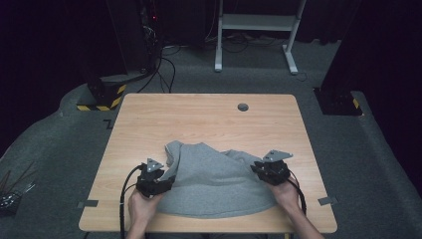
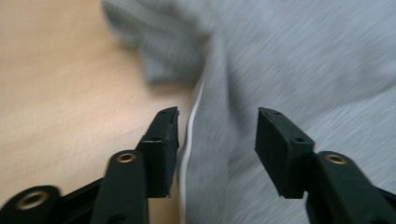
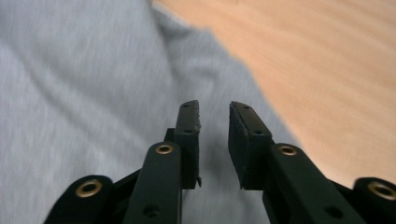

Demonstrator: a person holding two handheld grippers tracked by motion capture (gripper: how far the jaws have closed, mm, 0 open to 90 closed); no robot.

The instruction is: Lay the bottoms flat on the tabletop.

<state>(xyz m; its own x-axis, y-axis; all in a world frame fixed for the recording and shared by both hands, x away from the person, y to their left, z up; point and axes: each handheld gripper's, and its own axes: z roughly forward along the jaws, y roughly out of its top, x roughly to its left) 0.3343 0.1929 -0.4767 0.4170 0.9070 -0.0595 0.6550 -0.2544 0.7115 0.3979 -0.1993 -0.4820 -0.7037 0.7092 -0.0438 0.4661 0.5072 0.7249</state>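
Note:
A grey sweatshirt-like garment point(image 1: 214, 181) lies crumpled on the near half of the wooden table point(image 1: 199, 119). My left gripper point(image 1: 165, 174) rests at the garment's left edge. In the left gripper view its jaws point(image 2: 217, 116) stand wide apart over a folded edge of the grey cloth point(image 2: 299, 60), pinching nothing. My right gripper point(image 1: 257, 169) sits at the garment's right edge. Seen in the right gripper view, its jaws point(image 3: 214, 109) leave a narrow gap just above the cloth point(image 3: 93, 93), and nothing is pinched between the pads.
A round cable hole point(image 1: 243, 106) sits near the table's far edge. Tape marks lie at the near left corner point(image 1: 88, 203) and near right corner point(image 1: 324, 200). Beyond the table stand a white desk frame point(image 1: 259, 25) and a black stand with yellow-striped base point(image 1: 102, 97).

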